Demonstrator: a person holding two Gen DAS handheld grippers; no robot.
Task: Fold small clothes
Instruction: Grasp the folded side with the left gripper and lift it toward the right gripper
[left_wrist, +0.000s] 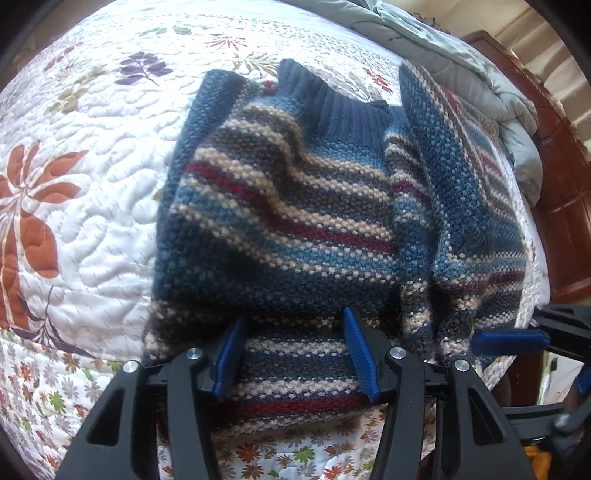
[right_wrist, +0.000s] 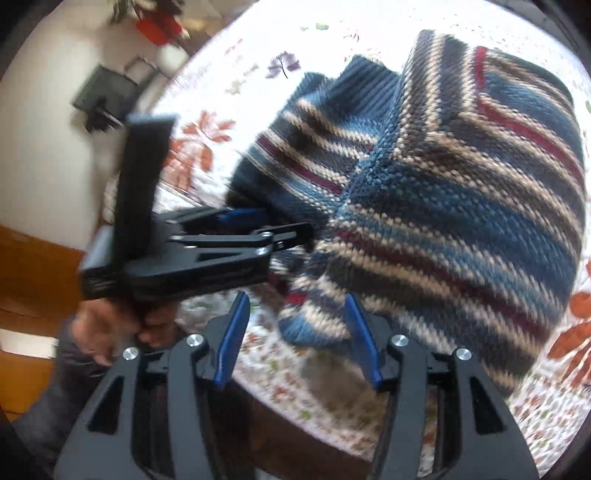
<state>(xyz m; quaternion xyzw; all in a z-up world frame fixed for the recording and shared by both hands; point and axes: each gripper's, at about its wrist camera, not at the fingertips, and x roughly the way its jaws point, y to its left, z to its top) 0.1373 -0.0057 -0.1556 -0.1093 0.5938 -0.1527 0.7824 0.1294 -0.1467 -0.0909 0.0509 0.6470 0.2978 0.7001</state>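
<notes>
A knitted sweater (left_wrist: 288, 221) striped in blue, cream, grey and red lies rumpled on the bed, its ribbed navy collar (left_wrist: 332, 107) at the far side. Its right part (left_wrist: 461, 192) is folded over toward the middle. My left gripper (left_wrist: 295, 317) is open over the near hem, with flat fabric lying between its blue pads (left_wrist: 360, 354). From the right wrist view the left gripper (right_wrist: 280, 225) reaches into the sweater's (right_wrist: 443, 206) left edge. My right gripper (right_wrist: 295, 297) stands open, and a near corner (right_wrist: 314, 328) of the sweater lies loose between its fingers. One blue finger (left_wrist: 506, 339) of it shows beside the sweater's right edge.
A white quilt (left_wrist: 74, 221) with orange and purple flowers covers the bed. A grey duvet (left_wrist: 461, 55) is bunched at the far right against a wooden headboard (left_wrist: 561, 184). The bed's near edge (right_wrist: 295, 417) is just below the grippers. A person's hand (right_wrist: 107, 332) holds the left gripper.
</notes>
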